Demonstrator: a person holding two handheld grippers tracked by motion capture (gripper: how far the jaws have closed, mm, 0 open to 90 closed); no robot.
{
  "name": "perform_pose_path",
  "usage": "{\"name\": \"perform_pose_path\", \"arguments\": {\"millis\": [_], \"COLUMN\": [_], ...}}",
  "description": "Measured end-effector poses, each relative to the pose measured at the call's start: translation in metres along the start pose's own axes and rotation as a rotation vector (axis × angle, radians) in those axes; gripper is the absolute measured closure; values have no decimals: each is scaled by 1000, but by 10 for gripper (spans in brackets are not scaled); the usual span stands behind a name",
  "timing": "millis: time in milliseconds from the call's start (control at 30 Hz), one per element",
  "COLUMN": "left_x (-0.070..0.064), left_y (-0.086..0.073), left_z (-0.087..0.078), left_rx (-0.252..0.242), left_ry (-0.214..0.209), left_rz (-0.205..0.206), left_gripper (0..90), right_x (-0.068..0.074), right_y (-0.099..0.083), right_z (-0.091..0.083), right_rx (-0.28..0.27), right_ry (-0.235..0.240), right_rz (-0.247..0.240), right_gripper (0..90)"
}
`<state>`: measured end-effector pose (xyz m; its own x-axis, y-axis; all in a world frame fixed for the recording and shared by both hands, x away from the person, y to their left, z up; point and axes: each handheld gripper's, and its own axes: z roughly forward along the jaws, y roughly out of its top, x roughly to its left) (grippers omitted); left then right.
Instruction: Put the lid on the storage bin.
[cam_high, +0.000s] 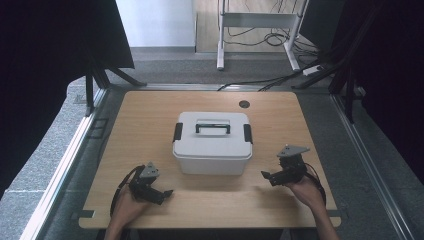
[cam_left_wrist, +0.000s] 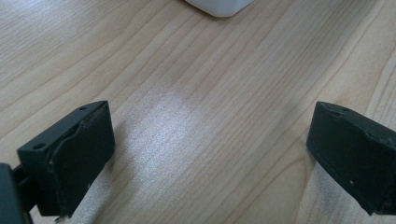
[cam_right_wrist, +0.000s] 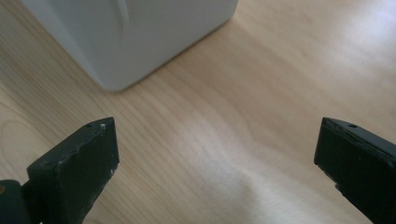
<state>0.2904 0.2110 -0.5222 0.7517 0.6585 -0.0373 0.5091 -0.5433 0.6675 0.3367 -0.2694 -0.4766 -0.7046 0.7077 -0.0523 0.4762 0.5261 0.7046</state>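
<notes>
A white lidded storage box (cam_high: 212, 142) stands in the middle of the wooden table (cam_high: 145, 125). Its lid has a dark handle (cam_high: 213, 127) on top and a black latch (cam_high: 177, 132) at each end. My left gripper (cam_high: 167, 192) rests near the front left of the box, jaws wide apart over bare wood; a corner of the box (cam_left_wrist: 219, 7) peeks in at the top of the left gripper view. My right gripper (cam_high: 265, 175) sits at the front right, open and empty, with the box's corner (cam_right_wrist: 135, 37) close ahead in the right gripper view.
A round cable hole (cam_high: 244, 104) lies in the table behind the box. Beyond the table are a white desk frame (cam_high: 257, 30) and cables (cam_high: 280, 75) on the floor. Dark curtains (cam_high: 45, 50) flank both sides. Bare wood surrounds the box.
</notes>
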Motion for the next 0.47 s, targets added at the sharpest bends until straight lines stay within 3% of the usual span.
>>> {"name": "perform_pose_path", "arguments": {"millis": [267, 333, 467], "left_x": [0, 0, -1], "left_y": [0, 0, 0], "left_z": [0, 0, 0], "left_rx": [0, 0, 0], "left_ry": [3, 3, 4], "left_rz": [-2, -3, -4], "left_gripper": [9, 9, 10], "right_x": [8, 7, 7], "right_y": [-35, -36, -36], "right_z": [23, 23, 24], "right_rx": [14, 16, 19], "right_ry": [-13, -1, 0], "right_rz": [47, 79, 84], "right_gripper": [0, 0, 0]}}
